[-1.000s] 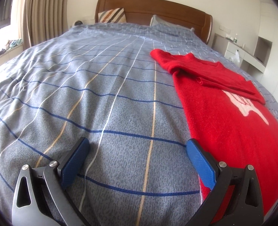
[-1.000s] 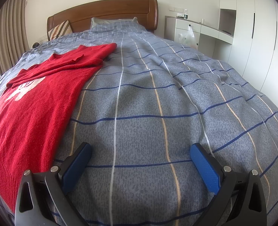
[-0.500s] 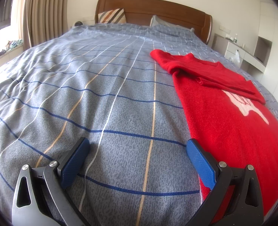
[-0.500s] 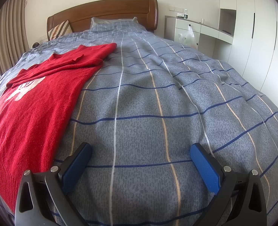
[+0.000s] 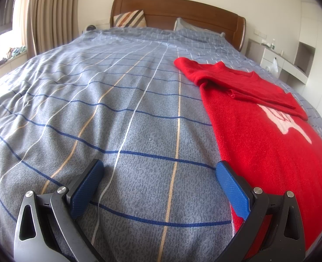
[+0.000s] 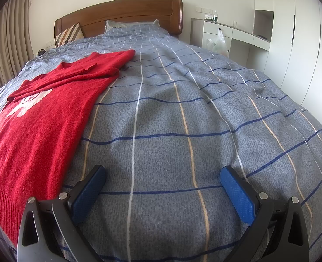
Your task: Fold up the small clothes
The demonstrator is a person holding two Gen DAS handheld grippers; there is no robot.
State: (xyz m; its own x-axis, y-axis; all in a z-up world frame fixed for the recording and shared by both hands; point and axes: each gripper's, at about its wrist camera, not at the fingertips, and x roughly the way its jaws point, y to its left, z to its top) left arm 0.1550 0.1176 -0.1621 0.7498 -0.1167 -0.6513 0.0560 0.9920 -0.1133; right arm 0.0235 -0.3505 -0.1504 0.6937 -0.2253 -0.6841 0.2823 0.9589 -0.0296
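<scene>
**Both grippers spread wide above the bed, red sweater between them**

Left wrist view: The left gripper (image 5: 159, 181) hangs low over the grey-blue checked bedcover (image 5: 117, 113). Its two blue pads (image 5: 85, 190) stand far apart and nothing is between them except the cover below. The red sweater (image 5: 259, 135) lies flat on the bed at the right side of this view. The right pad of the gripper is just at the near left edge of the sweater, but the picture does not tell if it touches the cloth. The sweater has a white pattern (image 5: 285, 120) on its front. Its sleeves are folded across the upper part, near the collar. The collar end points to the wooden headboard (image 5: 178, 8). A striped cushion (image 5: 130, 18) leans on the headboard, and beige curtains (image 5: 49, 15) hang at the left.

Right wrist view: The right gripper (image 6: 163, 183) is also low over the bedcover (image 6: 204, 113), with its blue pads (image 6: 237, 194) wide apart and holding nothing. Here the red sweater (image 6: 36, 126) is at the left side. Its long right edge runs just beside the left pad of the gripper, apart from it. The folded sleeves lie across the top of the sweater. A pillow (image 6: 134, 27) in the same checked cloth rests against the headboard (image 6: 121, 11). At the right stand a white desk (image 6: 233, 35) with a plastic bag (image 6: 217, 41) hanging at it, and a white wardrobe (image 6: 300, 43).
</scene>
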